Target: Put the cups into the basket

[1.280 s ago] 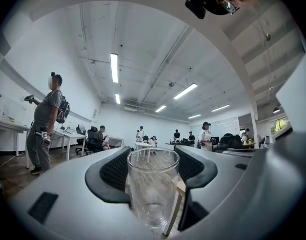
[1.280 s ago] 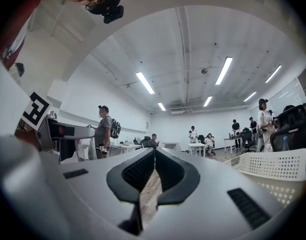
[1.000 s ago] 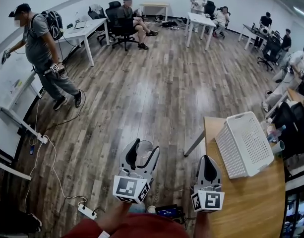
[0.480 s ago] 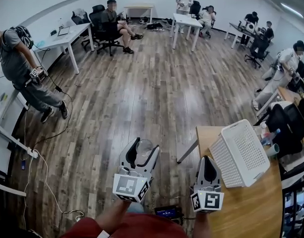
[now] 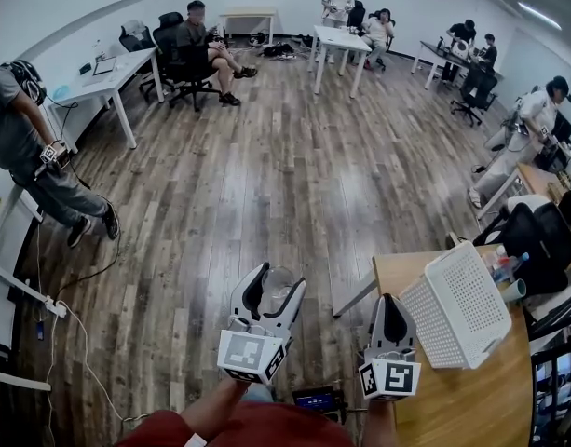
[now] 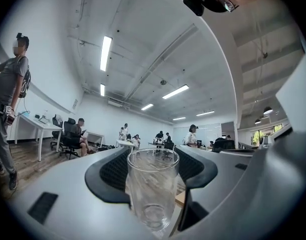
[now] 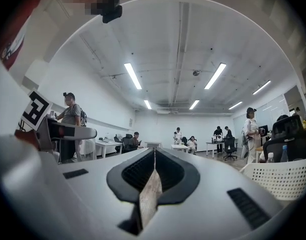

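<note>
Step in hand, as I read it: carry the clear glass cup (image 6: 153, 184) over to the basket.

The wooden tabletop (image 5: 453, 399) is on the right. The white perforated basket (image 5: 457, 301) lies on it near its left edge and looks tipped, with a perforated face up. I cannot tell which way its opening faces.

To do it well:
- Swing the left hand-held gripper (image 5: 277, 285) rightward across the tabletop's left edge.
- Find the basket's open side first.
- Hold the clear glass cup upright and lower it inside before the jaws let go.
- The glass looks smooth and probably slippery, so no slackening mid-carry and no knocking it on the basket rim.
- The right hand-held gripper (image 5: 389, 302) could steady or right the basket if the opening is badly placed.

Pose:
- The left hand-held gripper is held out in front over the wooden floor (image 5: 266, 175), clear of the tabletop. Its jaws point forward and are clamped on either side of the clear glass cup, which stands upright between the pads, mouth up.
- The right hand-held gripper is just beside it, at the tabletop's left edge. It points forward with its jaws pressed together and nothing between them. The basket shows low at the right in its own view.
</note>
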The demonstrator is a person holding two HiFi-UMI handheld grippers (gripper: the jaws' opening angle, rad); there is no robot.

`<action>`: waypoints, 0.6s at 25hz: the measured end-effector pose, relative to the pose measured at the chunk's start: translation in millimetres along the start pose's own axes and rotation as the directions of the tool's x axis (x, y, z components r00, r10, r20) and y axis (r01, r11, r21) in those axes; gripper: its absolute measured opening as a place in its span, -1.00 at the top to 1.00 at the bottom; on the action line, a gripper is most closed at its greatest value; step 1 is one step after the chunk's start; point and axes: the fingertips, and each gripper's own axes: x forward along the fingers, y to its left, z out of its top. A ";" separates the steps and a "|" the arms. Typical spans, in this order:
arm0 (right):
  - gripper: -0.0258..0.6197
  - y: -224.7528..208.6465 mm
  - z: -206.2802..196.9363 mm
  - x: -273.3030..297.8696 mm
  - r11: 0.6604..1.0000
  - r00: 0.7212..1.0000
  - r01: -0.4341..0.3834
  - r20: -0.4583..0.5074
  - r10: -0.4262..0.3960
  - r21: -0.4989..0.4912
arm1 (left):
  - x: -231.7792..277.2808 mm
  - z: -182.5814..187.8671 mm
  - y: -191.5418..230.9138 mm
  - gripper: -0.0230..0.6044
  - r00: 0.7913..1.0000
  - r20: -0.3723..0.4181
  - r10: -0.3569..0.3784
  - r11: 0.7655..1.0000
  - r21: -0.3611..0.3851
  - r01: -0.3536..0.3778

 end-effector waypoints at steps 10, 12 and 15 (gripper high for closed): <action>0.88 23.0 1.4 49.7 0.999 0.999 0.032 0.002 -0.032 -0.021 | 32.2 1.6 45.4 0.01 0.999 0.000 -0.041 0.999 -0.021 0.041; 0.88 22.8 1.9 52.7 0.999 0.999 0.044 0.004 -0.044 -0.025 | 38.3 0.4 48.1 0.01 0.999 -0.002 -0.053 0.998 -0.025 0.053; 0.88 21.0 0.5 54.5 0.997 0.998 0.066 0.000 -0.066 -0.029 | 45.4 -0.9 49.5 0.01 0.997 -0.005 -0.075 0.997 -0.029 0.074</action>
